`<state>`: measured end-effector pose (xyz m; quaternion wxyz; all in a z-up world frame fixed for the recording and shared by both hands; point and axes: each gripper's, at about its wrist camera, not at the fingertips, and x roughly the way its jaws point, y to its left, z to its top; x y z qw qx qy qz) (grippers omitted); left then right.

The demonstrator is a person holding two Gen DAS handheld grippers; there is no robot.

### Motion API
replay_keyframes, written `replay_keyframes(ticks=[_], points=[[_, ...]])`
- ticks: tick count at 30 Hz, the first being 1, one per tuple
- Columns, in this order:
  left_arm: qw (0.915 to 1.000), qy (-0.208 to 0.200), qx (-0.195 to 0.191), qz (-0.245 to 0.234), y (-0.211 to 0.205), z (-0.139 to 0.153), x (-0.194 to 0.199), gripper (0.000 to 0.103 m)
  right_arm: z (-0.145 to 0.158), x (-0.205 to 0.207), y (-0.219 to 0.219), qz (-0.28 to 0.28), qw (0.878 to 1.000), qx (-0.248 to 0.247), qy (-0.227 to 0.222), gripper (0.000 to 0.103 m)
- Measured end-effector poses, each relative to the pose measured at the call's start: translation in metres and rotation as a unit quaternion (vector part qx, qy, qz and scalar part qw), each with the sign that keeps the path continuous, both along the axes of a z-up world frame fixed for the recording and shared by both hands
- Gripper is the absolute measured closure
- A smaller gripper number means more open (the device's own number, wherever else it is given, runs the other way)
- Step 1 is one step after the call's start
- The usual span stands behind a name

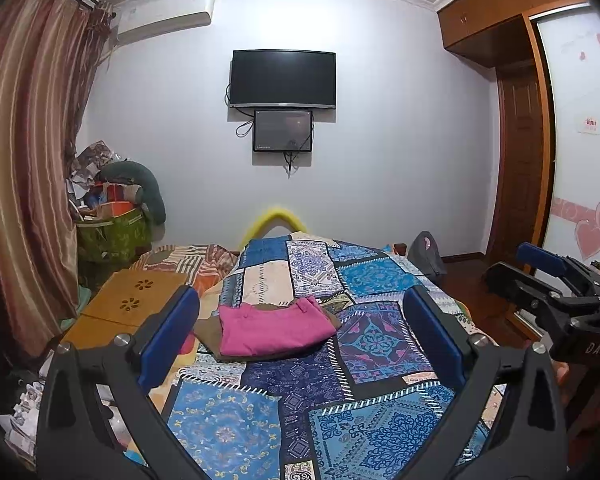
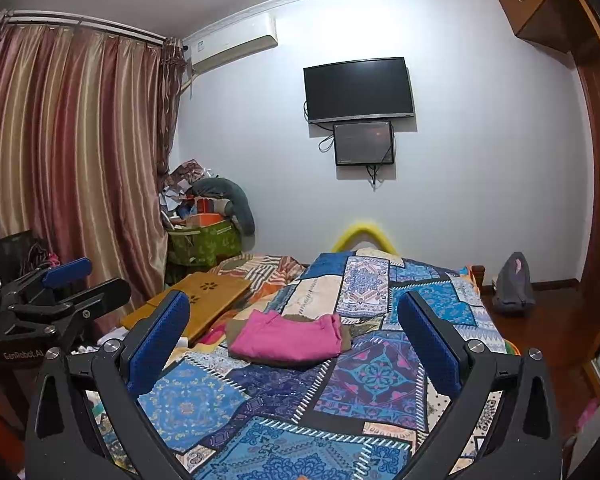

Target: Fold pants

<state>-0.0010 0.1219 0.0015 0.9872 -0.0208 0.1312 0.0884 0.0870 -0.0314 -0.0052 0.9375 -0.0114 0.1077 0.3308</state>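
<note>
Both grippers hang above the near end of the bed, pointing across it. The left gripper [image 1: 300, 336] and right gripper [image 2: 294, 340] have wide jaws holding nothing. The folded pink pants [image 1: 274, 330] lie on a brown cloth [image 1: 206, 330], with bare quilt [image 1: 380, 344] all around. The cloth is mostly hidden.

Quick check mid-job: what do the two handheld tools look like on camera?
Both match: the left tool and right tool have black angular frames, silver pivot bolts and blue textured pads on each finger. White lettering marks both bodies, "DAS" on the right one and "GenRobot.AI" on the left.
</note>
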Motion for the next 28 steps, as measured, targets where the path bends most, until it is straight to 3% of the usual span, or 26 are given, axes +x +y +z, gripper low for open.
replay_keyframes(ticks=[28], points=[[0.9998,0.003,-0.012,-0.015,-0.0017,-0.0019,0.0036,0.000,-0.0037,0.0066,0.0076,0.009,1.000,0.004,0.015,0.000]])
